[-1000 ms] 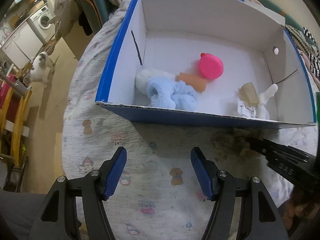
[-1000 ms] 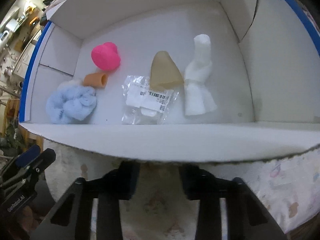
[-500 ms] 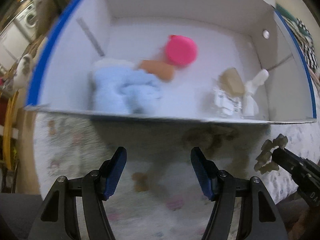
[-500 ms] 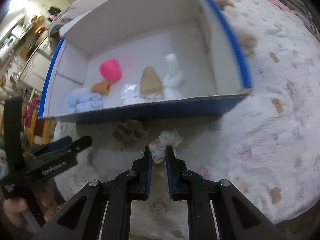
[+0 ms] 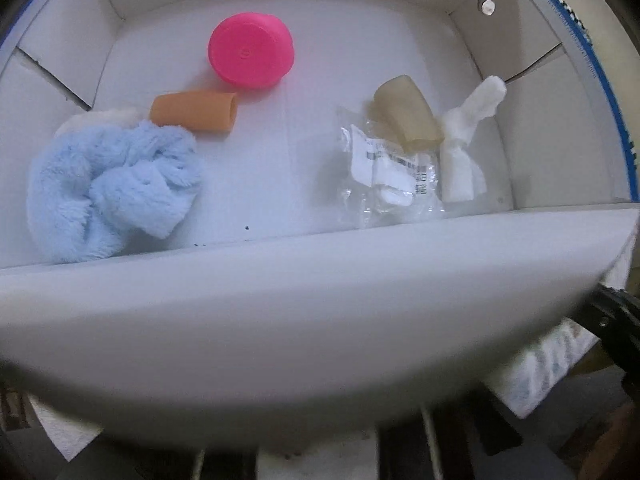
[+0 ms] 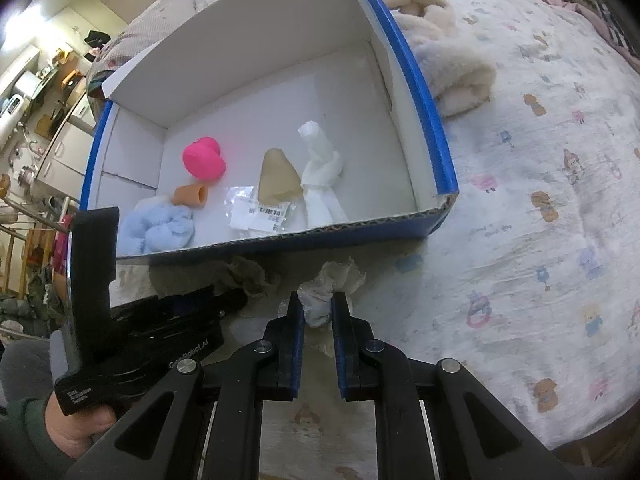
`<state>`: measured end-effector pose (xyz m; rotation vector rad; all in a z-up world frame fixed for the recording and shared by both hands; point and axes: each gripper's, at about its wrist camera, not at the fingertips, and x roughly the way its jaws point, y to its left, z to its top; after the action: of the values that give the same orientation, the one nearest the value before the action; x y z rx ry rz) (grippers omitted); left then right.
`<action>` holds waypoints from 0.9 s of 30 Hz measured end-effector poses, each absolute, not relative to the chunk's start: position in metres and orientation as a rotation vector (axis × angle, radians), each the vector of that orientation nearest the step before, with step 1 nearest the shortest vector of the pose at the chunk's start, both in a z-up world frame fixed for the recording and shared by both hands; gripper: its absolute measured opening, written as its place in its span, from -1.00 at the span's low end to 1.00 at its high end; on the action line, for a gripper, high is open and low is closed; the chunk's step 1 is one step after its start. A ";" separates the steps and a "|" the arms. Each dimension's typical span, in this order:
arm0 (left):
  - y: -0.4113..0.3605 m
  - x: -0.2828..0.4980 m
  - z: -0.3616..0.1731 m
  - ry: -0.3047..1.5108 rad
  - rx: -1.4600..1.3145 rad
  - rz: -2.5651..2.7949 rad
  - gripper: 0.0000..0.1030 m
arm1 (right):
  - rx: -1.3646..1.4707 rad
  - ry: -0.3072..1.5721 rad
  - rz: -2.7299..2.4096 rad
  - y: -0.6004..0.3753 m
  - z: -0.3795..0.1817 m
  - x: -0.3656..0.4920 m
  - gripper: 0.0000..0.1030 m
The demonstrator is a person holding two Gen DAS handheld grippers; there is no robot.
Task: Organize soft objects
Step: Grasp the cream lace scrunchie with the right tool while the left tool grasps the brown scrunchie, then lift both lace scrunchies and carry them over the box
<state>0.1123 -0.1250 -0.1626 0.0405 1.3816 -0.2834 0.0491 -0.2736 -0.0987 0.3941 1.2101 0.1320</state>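
My right gripper point(image 6: 318, 312) has its jaws clamped on a white rag point(image 6: 328, 292), which bunches out ahead of the tips. It is held over the bed point(image 6: 540, 200), just short of the box point(image 6: 436, 152). The box lies straight ahead of those jaws, with its near wall between rag and floor, so I judge the rag must go up and forward over that wall. The box's long axis runs across my view; bare floor shows between the blue cloth point(image 6: 158, 232) and the bag point(image 6: 256, 216).

My left gripper point(image 6: 224, 300) points steeply down beside the near wall, left of the right one. Its jaws have just been closing at the grey tuft point(image 6: 248, 276). Its tips are dark and hidden, so I cannot see a grip, though they read as closed.
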 end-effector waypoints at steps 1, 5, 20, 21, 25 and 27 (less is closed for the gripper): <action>-0.123 0.112 -0.161 1.381 0.024 -0.285 -0.82 | 0.395 1.209 0.133 -0.274 -0.098 0.049 -0.71; -0.109 0.105 -0.150 1.357 0.008 -0.284 -0.86 | 0.386 1.210 0.138 -0.275 -0.097 0.046 -0.71; -0.052 0.070 -0.112 1.262 0.018 -0.214 -0.89 | 0.328 1.218 0.161 -0.254 -0.095 0.047 -0.71; -0.046 0.067 -0.109 1.258 0.017 -0.210 -0.89 | 0.324 1.220 0.161 -0.253 -0.096 0.047 -0.71; -0.032 0.057 -0.095 1.212 0.027 -0.190 -0.89 | 0.298 1.228 0.169 -0.243 -0.097 0.048 -0.71; -0.026 0.051 -0.085 1.186 0.018 -0.198 -0.89 | 0.283 1.229 0.175 -0.237 -0.097 0.048 -0.71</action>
<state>0.0512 -0.0259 -0.0850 0.0180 1.1858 -0.1981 0.0480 -0.2374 -0.0969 0.2827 1.2294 0.1747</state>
